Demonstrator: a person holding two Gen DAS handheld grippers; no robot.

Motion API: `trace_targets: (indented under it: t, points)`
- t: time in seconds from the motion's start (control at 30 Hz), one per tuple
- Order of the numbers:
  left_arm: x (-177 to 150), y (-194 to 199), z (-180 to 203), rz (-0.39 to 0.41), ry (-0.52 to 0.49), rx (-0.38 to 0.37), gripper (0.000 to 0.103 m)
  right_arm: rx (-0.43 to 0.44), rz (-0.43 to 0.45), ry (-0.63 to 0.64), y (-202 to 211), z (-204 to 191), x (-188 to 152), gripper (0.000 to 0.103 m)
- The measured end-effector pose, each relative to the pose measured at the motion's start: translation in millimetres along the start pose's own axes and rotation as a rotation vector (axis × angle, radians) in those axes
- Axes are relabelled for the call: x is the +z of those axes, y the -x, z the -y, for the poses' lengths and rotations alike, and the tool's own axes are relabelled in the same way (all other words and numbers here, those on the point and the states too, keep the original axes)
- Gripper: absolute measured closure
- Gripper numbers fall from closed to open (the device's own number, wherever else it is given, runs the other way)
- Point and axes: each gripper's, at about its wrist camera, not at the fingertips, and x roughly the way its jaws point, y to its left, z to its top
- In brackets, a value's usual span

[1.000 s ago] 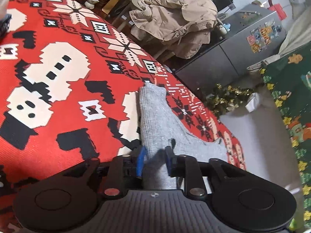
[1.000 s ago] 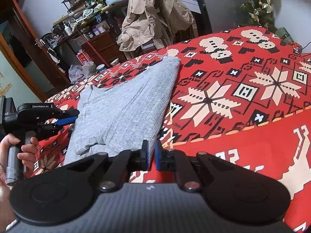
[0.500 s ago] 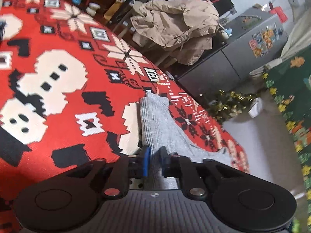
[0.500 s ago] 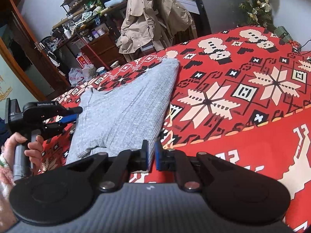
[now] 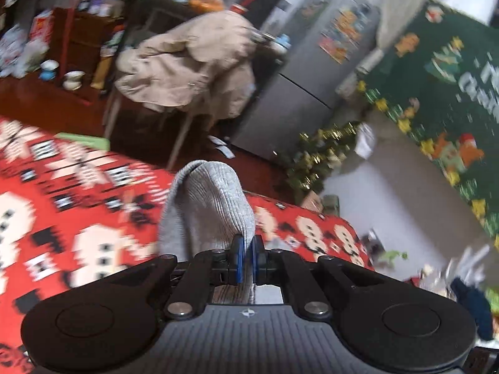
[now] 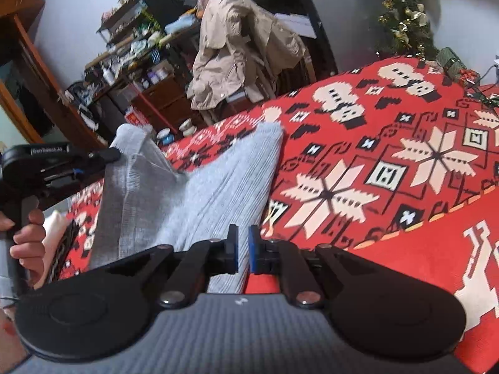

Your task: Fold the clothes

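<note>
A grey ribbed knit garment [image 6: 218,187] lies on a bed covered by a red patterned blanket [image 6: 389,162]. My left gripper [image 5: 246,243] is shut on one end of the garment [image 5: 205,199] and holds it up off the blanket [image 5: 62,218], so the cloth hangs in a fold. From the right wrist view, the left gripper [image 6: 113,155] is at the far left with the raised cloth draped from it. My right gripper [image 6: 244,233] sits at the garment's near corner, jaws nearly together, with the cloth edge running between the pads.
A beige coat [image 6: 237,46] hangs over a chair past the bed. Cluttered shelves [image 6: 140,46] and a wooden cabinet stand behind it. A grey fridge [image 5: 312,71], a small tinselled tree [image 5: 321,152] and a green patterned cloth [image 5: 436,93] are to the right. A hand [image 6: 28,233] grips the left handle.
The left gripper closed on the garment's end, then rose and swung away, pulling that end up off the blanket. The right gripper stayed at the near corner.
</note>
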Motion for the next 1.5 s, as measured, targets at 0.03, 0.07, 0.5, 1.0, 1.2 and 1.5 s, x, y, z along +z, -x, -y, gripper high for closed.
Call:
trace_targets:
  t: [0.03, 0.07, 0.5, 1.0, 1.2, 1.5]
  points:
    - [-1, -8, 12, -0.011, -0.026, -0.001, 0.098, 0.000, 0.010, -0.011, 2, 3, 1, 0.094]
    - [-2, -17, 24, -0.024, -0.047, -0.002, 0.098, 0.000, 0.019, -0.020, 5, 6, 2, 0.094]
    - [-42, -100, 67, -0.229, -0.037, -0.038, 0.091, -0.014, 0.074, -0.083, 29, 49, 5, 0.094]
    - [-49, -19, 31, -0.181, -0.131, -0.042, 0.077, 0.143, 0.011, -0.173, -54, 41, 67, 0.074]
    - [-85, 0, 61, -0.228, -0.385, -0.018, 0.077, 0.148, -0.028, -0.195, -98, 54, 103, 0.070]
    - [-120, -6, 112, -0.285, -0.653, 0.073, 0.075, 0.182, -0.210, -0.247, -143, 78, 144, 0.070]
